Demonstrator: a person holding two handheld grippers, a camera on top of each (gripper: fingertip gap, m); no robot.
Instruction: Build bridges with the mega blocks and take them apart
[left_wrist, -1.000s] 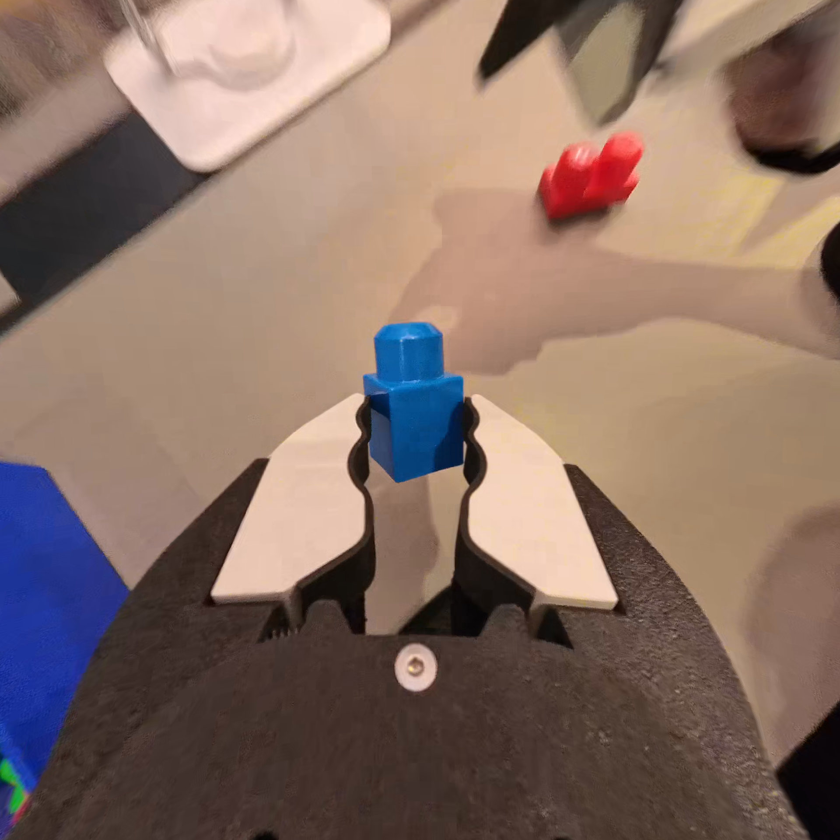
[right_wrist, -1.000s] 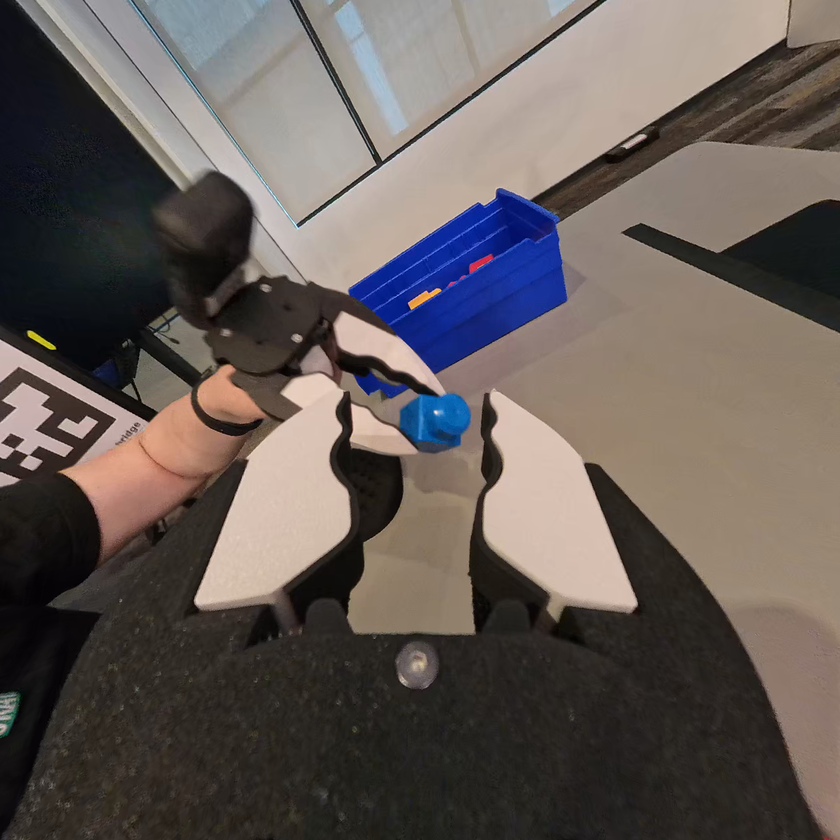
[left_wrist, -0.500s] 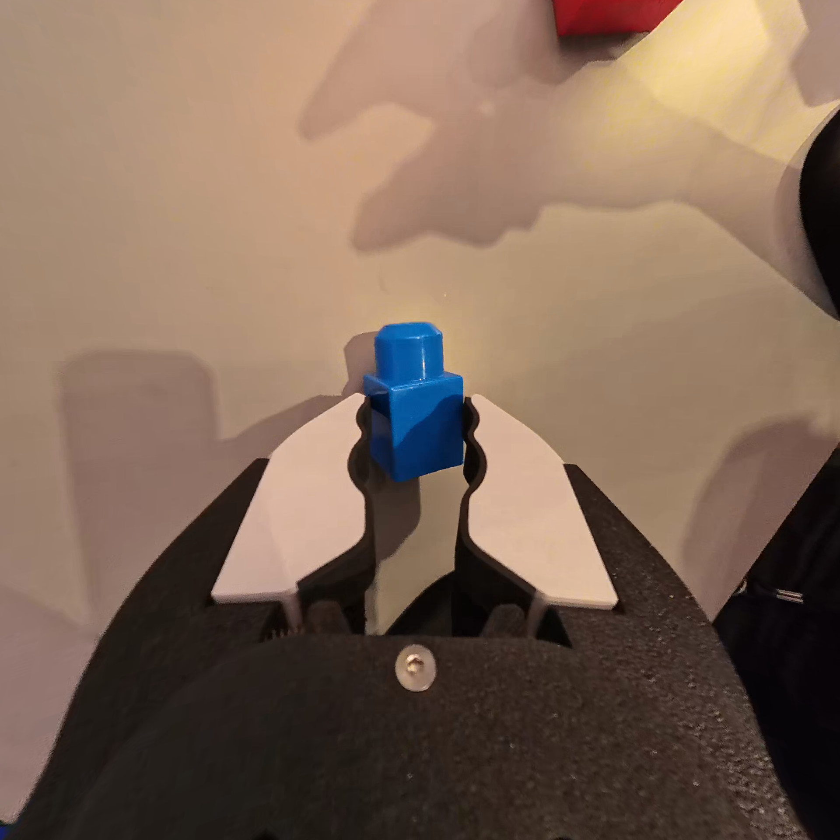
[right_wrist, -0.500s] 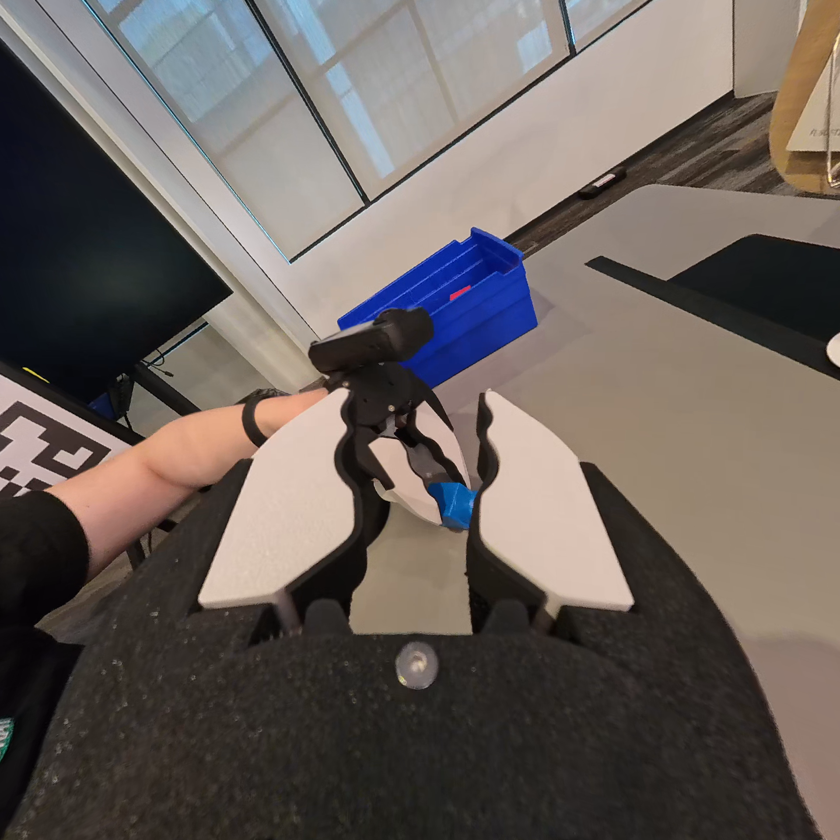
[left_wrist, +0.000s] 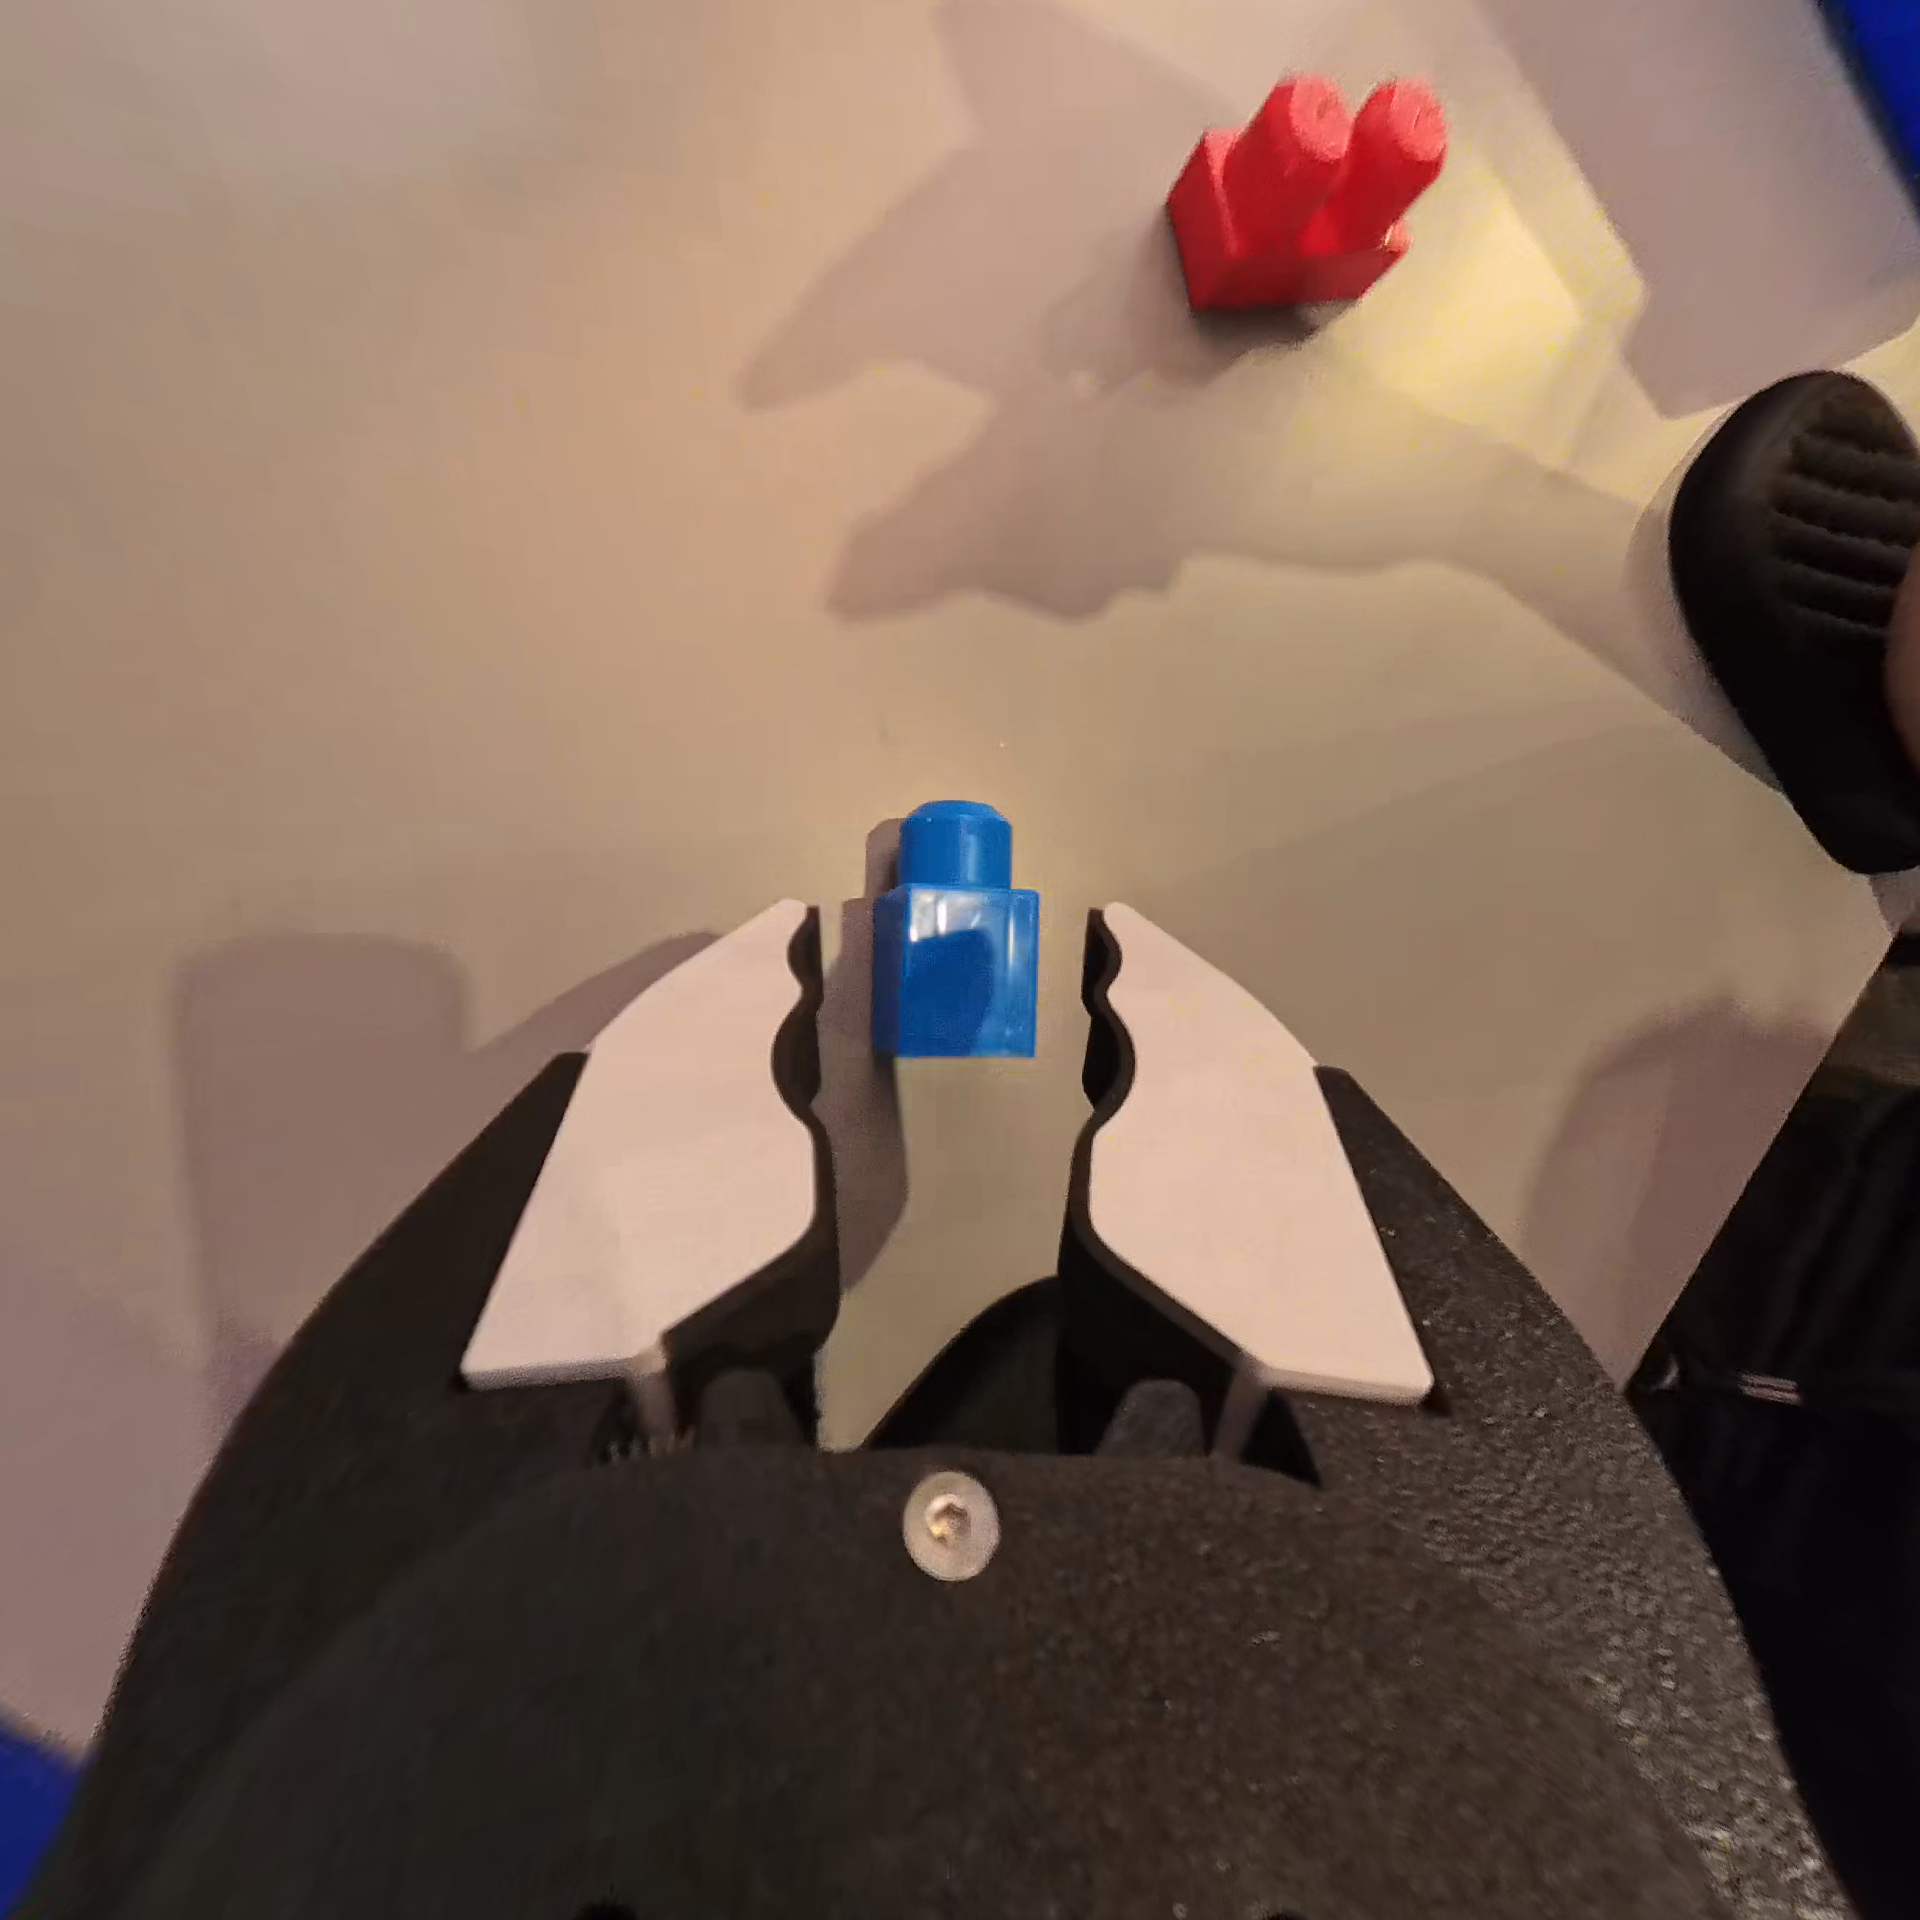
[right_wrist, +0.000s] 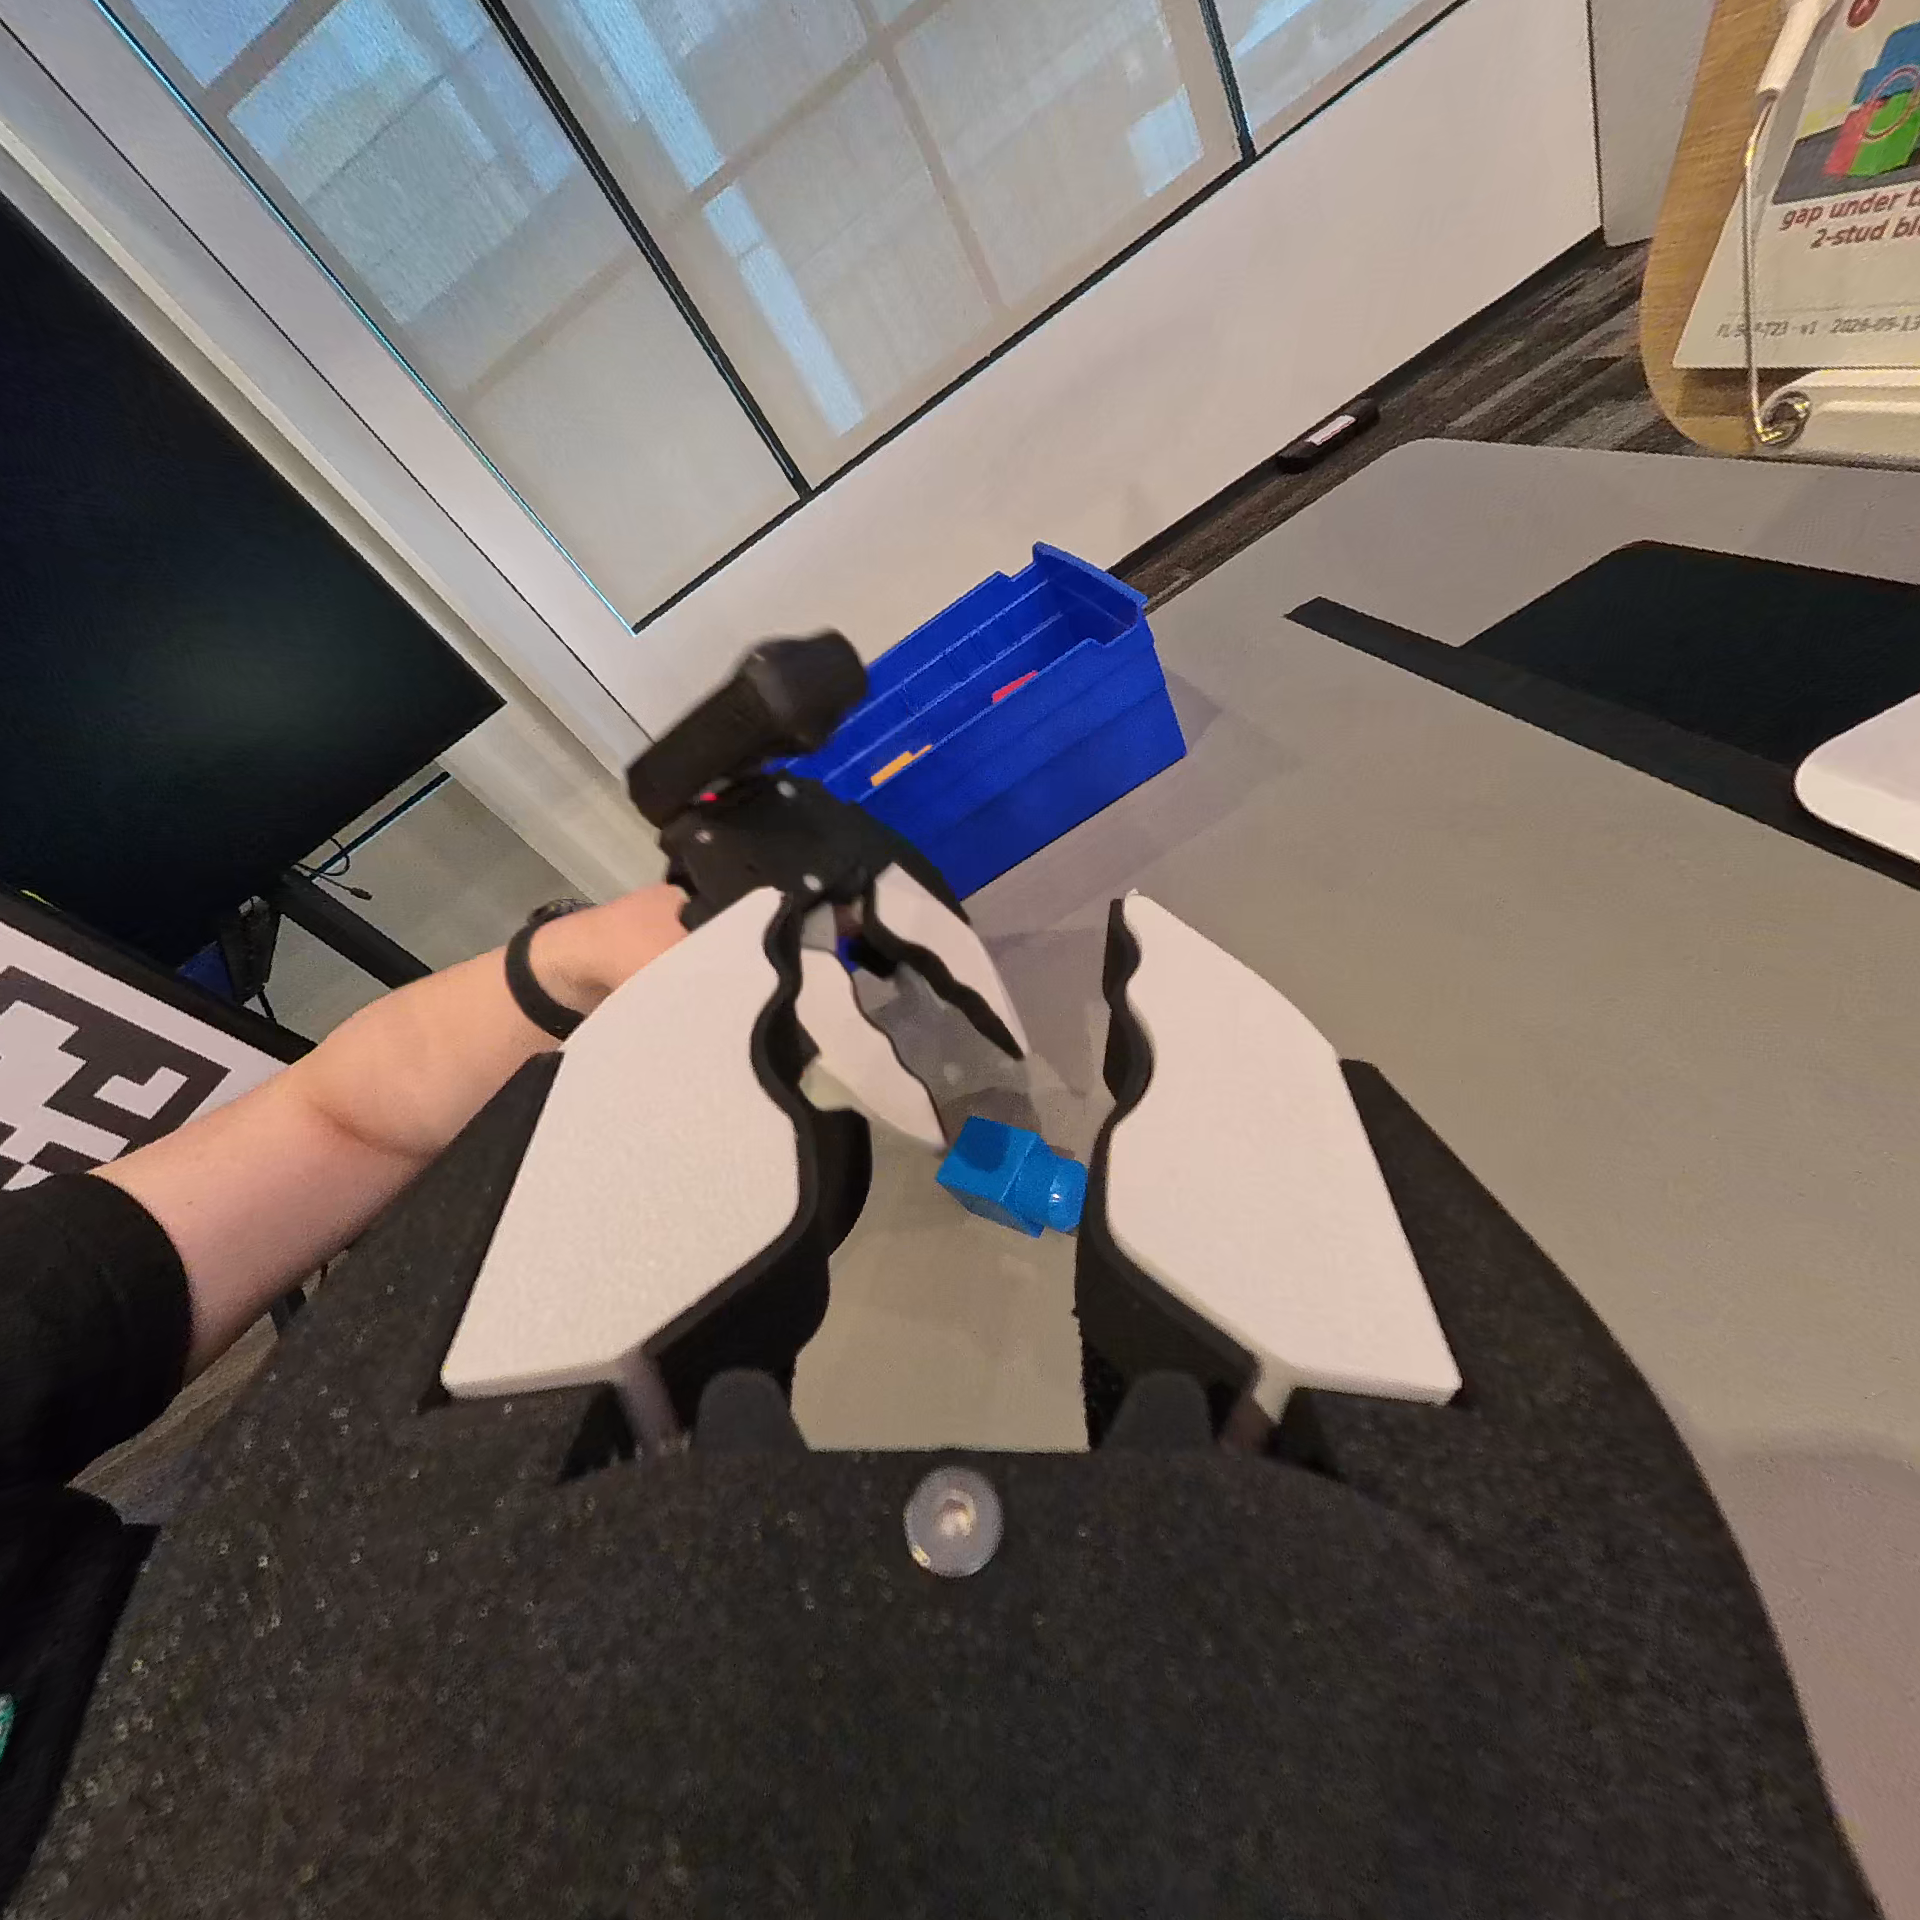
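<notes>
Resting the blue block (left_wrist: 956, 977) on the desk (left_wrist: 416, 520), I am spreading my left hand-held gripper (left_wrist: 951, 935) around it; the red block (left_wrist: 1299, 197) is lying apart, no bridge standing.

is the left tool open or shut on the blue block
Open. In the left wrist view, the left tool has a gap on both sides of the blue one-stud block, which rests on the table.

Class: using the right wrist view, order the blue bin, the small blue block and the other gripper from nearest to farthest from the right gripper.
1. small blue block: between the right gripper's jaws.
2. left gripper: just beyond, slightly left.
3. blue bin: far, by the wall.
</notes>
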